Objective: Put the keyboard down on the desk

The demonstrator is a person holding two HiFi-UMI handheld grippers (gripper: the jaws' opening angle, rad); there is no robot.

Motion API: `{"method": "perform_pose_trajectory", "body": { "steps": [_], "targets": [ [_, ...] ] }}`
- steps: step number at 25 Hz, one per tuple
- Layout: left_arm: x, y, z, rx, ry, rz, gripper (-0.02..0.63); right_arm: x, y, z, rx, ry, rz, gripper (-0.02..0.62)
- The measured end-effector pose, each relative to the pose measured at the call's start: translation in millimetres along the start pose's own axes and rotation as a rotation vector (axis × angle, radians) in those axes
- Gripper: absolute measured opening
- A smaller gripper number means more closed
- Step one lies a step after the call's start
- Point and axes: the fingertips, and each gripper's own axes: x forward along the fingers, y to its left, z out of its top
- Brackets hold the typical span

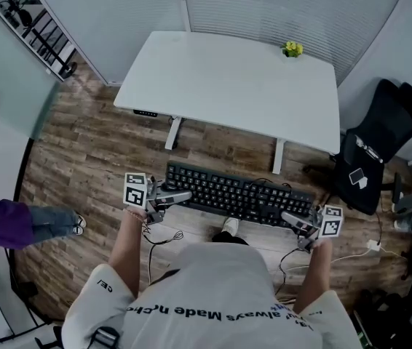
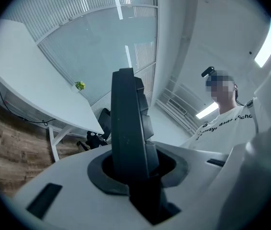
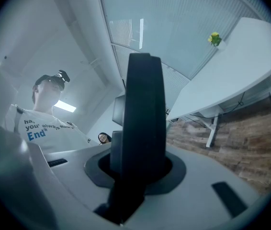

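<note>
Left gripper (image 1: 180,195): clamped on keyboard (image 1: 239,193) left end.
Right gripper (image 1: 293,219): clamped on right end.
Desk (image 1: 228,86): ahead, parallel; keyboard held short of it.

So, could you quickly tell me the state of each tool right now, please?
Left tool: closed on the left end of the keyboard.
Right tool: closed on the keyboard's right end.

A white short-sleeved T-shirt (image 1: 220,297) with dark lettering. The grey left tool (image 1: 183,195) and right tool (image 1: 289,217) each carry a white, black-marked cube (image 1: 135,190); thin cables (image 1: 164,237) hang behind them.
</note>
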Motion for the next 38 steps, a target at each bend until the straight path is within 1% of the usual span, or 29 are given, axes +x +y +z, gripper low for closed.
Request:
{"method": "perform_pose_trajectory", "body": {
  "steps": [12, 18, 25, 32, 38],
  "targets": [
    [3.8, -2.4, 4.5, 0.023, 0.0, -0.025, 0.126, -3.5, 6.3, 4.5, -0.025, -0.002, -0.018, 0.11],
    [4.7, -7.5, 4.5, 0.005, -0.01, -0.019, 0.126, -4.5, 9.5, 7.4, -0.02, 0.009, -0.015, 0.11],
    [3.6, -2.7, 3.3, 0.012, 0.019, -0.029, 0.126, -3.4, 8.6, -2.4, -0.013, -0.023, -0.023, 0.11],
    [1.3, 5.3, 0.0, 0.034, 0.023, -0.059, 0.126, -1.1, 4.9, -7.6, -0.042, -0.035, -0.04, 0.11],
    [2.6, 8.6, 1.5, 0.041, 0.031, -0.068, 0.126, -0.4, 3.7, -8.2, -0.043, -0.045, -0.048, 0.109]
  ]
}}
